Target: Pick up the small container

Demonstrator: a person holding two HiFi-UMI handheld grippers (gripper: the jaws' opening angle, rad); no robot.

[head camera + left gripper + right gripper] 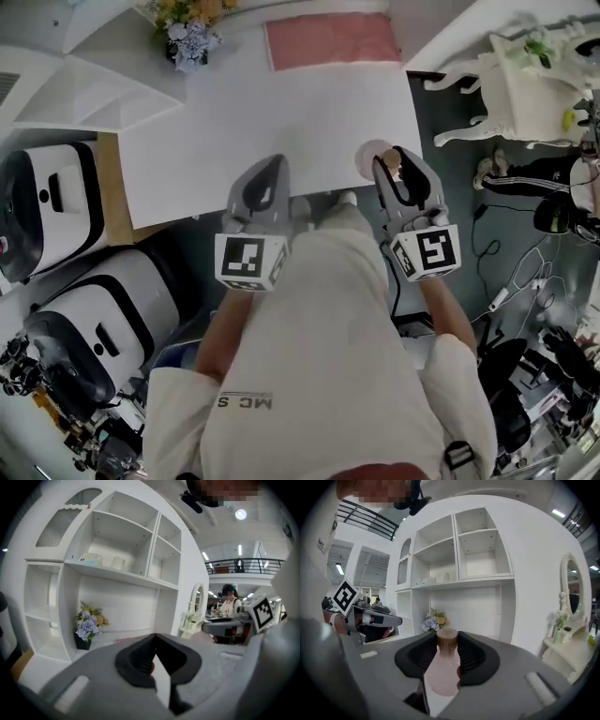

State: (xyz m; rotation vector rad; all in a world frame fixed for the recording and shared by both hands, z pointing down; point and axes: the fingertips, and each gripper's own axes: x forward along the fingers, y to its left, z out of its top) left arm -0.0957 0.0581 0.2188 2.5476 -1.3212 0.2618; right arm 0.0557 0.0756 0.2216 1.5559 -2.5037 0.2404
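The small container [442,668] is a pale pink bottle with a brown cork top. It stands upright between the black pads of my right gripper [447,638], which is shut on its body. From the head view the container [373,157] shows at the near edge of the white table [262,112], with my right gripper [393,159] around it. My left gripper [270,165] hovers at the same table edge, to the left of the container. Its jaws meet at the tips with nothing between them [154,638].
A pink mat [333,39] and a pot of flowers [187,33] sit at the table's far side, below a white shelf unit [117,564]. A white ornate dresser [525,84] stands to the right. White-and-black machines [56,206] and cables crowd the floor.
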